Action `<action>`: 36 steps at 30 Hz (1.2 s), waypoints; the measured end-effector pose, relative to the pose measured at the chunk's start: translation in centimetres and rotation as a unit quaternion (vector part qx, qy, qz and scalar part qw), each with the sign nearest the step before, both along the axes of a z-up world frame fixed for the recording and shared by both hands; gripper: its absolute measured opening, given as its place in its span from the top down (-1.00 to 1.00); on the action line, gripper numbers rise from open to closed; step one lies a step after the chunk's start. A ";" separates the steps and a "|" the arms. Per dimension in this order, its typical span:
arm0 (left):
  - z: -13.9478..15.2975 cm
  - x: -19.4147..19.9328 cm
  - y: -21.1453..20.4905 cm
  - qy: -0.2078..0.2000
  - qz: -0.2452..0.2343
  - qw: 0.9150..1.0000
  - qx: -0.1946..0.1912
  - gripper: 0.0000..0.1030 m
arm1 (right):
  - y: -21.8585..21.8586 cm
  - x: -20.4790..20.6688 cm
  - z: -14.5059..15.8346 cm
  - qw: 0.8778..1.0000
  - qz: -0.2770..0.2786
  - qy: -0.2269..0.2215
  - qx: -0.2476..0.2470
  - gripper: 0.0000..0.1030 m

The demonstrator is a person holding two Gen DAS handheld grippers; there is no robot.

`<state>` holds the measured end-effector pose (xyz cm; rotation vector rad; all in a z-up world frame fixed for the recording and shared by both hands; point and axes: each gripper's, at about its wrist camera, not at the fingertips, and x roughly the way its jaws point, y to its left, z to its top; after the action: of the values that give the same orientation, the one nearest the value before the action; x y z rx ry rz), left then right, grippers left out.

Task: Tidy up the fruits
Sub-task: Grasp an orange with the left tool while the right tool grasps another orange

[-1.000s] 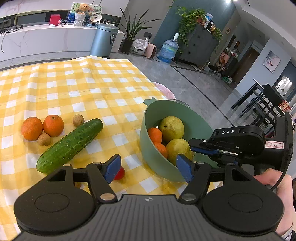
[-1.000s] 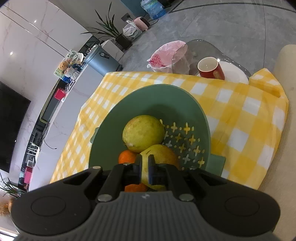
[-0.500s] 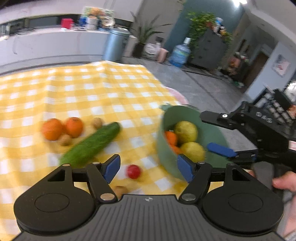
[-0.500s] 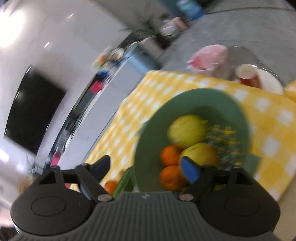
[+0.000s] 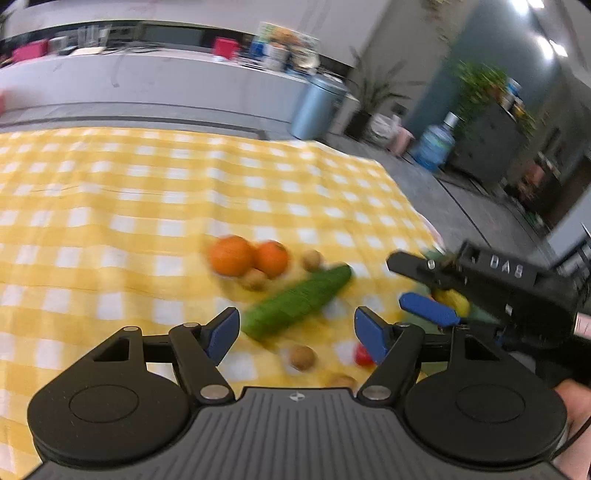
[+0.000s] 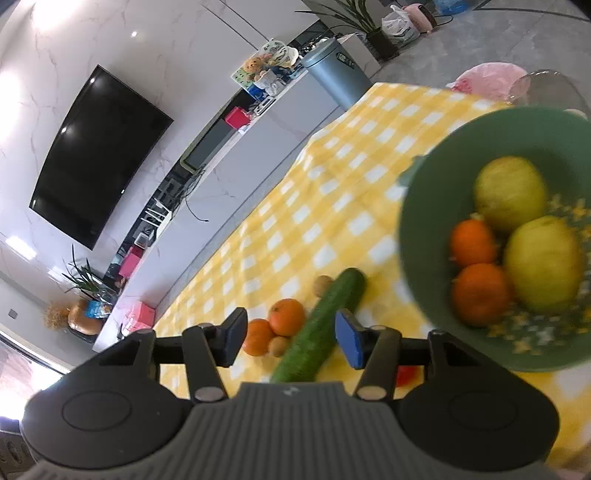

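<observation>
Yellow checked cloth below; your left gripper and right gripper both spread wide, empty, cucumber at lower centre.

Home, open-plan living area: wall-mounted TV, marble-look wall, long low console, potted plants, water jug, checkered tablecloth.

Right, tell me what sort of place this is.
Most likely a home's open living and dining area: a table under a yellow checked tablecloth, a wall-mounted TV over a long low cabinet, and potted plants.
</observation>
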<state>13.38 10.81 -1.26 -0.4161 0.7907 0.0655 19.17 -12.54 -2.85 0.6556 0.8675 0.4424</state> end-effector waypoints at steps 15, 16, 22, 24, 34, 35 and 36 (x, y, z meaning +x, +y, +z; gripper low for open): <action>-5.5 7.3 6.1 0.036 0.046 0.998 -0.012 -0.47 | 11.0 7.5 -3.1 0.988 0.068 0.022 -0.135 0.57; -5.7 7.2 6.1 0.030 0.042 0.999 -0.006 -0.47 | 11.4 8.0 -3.5 0.986 0.074 0.028 -0.144 0.57; -6.5 7.3 6.1 0.018 0.032 0.999 0.011 -0.47 | 12.5 9.3 -4.5 0.983 0.066 0.034 -0.171 0.29; -6.9 7.4 6.3 0.015 0.032 0.999 0.005 -0.47 | 12.6 9.6 -4.6 0.982 0.068 0.035 -0.171 0.28; -7.5 7.1 6.5 0.013 0.033 0.999 -0.004 -0.48 | 13.5 10.4 -5.5 0.986 0.089 0.055 -0.131 0.30; -7.5 7.1 6.5 0.011 0.032 0.999 -0.001 -0.48 | 13.5 10.3 -5.5 0.986 0.090 0.050 -0.130 0.31; -7.5 7.1 6.4 0.008 0.029 1.000 0.002 -0.48 | 13.4 10.2 -5.6 0.987 0.089 0.045 -0.128 0.34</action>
<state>20.47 17.18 -8.73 -0.4354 0.7938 0.1247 29.36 0.84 -8.45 0.3651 1.0537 0.4539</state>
